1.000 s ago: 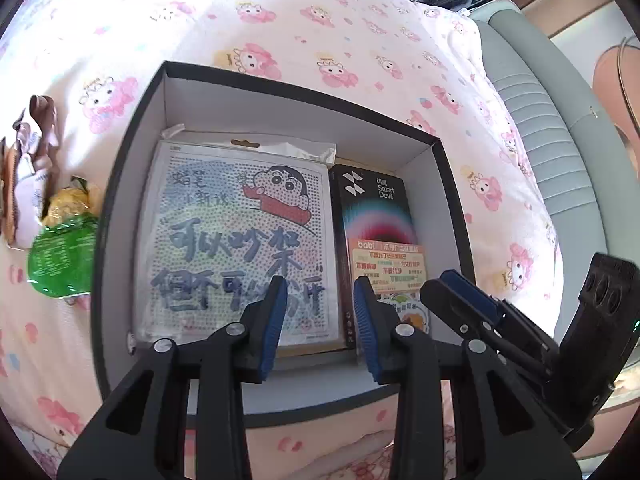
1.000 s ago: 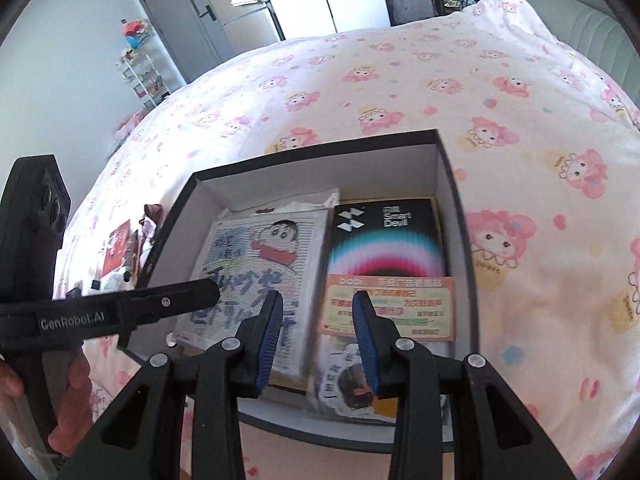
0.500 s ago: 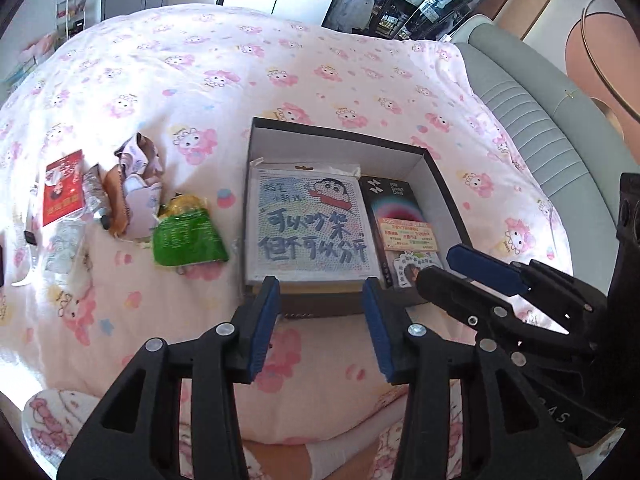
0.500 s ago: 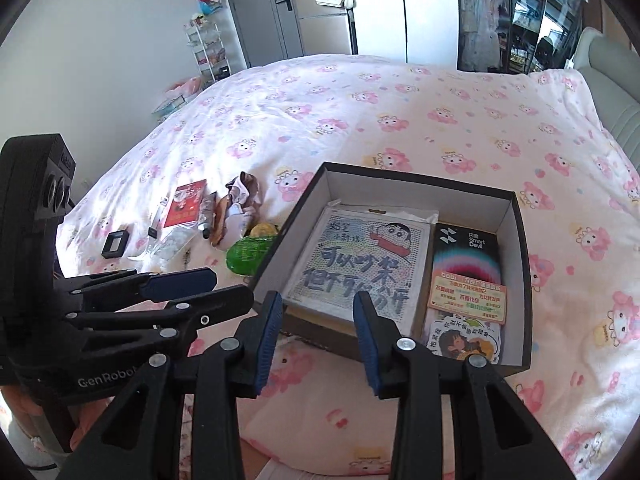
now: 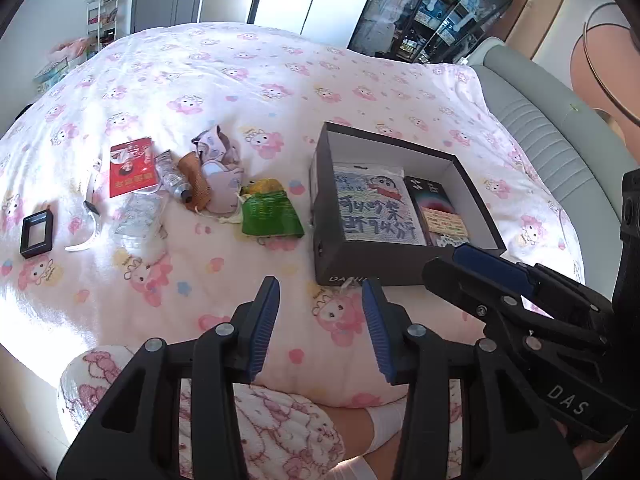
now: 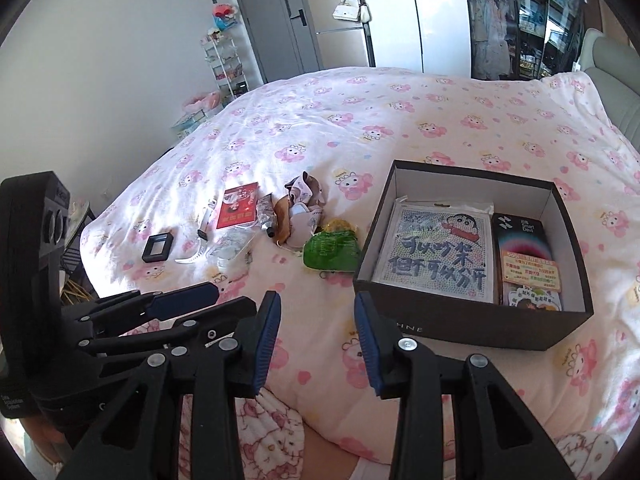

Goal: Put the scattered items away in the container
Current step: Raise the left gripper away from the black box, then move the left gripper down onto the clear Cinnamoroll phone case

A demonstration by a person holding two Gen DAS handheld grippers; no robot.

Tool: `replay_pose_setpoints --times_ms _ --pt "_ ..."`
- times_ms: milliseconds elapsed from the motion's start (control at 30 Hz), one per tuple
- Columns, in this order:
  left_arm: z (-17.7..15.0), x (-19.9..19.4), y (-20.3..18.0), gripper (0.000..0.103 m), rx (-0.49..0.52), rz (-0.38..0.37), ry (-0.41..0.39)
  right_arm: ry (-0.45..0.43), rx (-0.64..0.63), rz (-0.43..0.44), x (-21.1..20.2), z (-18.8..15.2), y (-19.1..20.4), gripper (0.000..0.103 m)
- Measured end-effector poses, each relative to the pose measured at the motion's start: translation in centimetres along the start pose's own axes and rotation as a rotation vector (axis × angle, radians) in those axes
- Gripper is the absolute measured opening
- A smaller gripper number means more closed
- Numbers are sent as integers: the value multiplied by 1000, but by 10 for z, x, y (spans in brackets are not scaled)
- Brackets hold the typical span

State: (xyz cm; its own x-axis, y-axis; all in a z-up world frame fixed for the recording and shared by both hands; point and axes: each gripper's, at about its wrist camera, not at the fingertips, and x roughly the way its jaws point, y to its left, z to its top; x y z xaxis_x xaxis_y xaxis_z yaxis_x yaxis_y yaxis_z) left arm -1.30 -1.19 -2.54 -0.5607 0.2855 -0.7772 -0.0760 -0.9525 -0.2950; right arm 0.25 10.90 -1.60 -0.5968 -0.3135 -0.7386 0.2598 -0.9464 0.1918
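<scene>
A dark open box (image 5: 360,268) (image 6: 472,322) sits on the pink patterned bed, holding a cartoon bead picture (image 5: 376,210) (image 6: 436,254), a black Smart Devil pack (image 6: 520,236) and cards. Left of it lie a green snack bag (image 5: 270,214) (image 6: 330,254), a crumpled cloth (image 5: 218,176), a tube (image 5: 172,178), a red card (image 5: 132,166) (image 6: 238,210), a clear packet (image 5: 136,216), a white strap (image 5: 90,232) and a small black frame (image 5: 37,229) (image 6: 158,247). My left gripper (image 5: 320,324) and right gripper (image 6: 316,340) are open and empty, held above the bed's near edge.
A grey padded headboard (image 5: 560,128) runs along the right. Wardrobes, a grey door (image 6: 276,20) and a white shelf rack (image 6: 226,64) stand behind the bed. A person's legs in pink pyjamas (image 5: 256,432) are under the grippers.
Both grippers have pulled back and up from over the box toward the bed's near edge. The scattered items left of the box have come into view. Both stay open and empty.
</scene>
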Motion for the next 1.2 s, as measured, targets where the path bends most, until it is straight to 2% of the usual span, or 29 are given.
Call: replay_pose_setpoints --times_ms 133,367,433,500,600,667,833,933,1033,1100,1167,1200 --pt "-4 -2 22 41 4 76 -13 5 -49 -62 16 -1 28 34" --pt "-6 -8 60 41 -53 105 -27 26 -105 -41 34 4 62 34" --pt "-5 -7 74 41 -84 114 -31 33 -161 -25 42 10 74 34" --pt "-5 -5 88 41 -133 114 -40 40 -218 -15 51 17 86 34" --pt "-2 6 120 41 -255 66 -51 39 -257 15 67 29 101 34" --pt "0 12 140 41 -315 85 -45 66 -267 60 86 37 110 34" --pt "3 20 186 41 -453 149 -41 111 -219 140 134 51 123 34" --pt "5 32 219 41 -570 198 -2 154 -146 132 165 58 112 34" --pt "8 51 245 41 -673 165 43 209 -49 100 193 58 93 34" --pt "12 65 255 41 -730 142 61 251 -24 122 208 52 88 34" --pt "21 77 256 41 -732 167 80 289 -3 146 224 45 86 34" --pt "28 83 255 41 -701 214 91 303 9 155 230 42 85 34"
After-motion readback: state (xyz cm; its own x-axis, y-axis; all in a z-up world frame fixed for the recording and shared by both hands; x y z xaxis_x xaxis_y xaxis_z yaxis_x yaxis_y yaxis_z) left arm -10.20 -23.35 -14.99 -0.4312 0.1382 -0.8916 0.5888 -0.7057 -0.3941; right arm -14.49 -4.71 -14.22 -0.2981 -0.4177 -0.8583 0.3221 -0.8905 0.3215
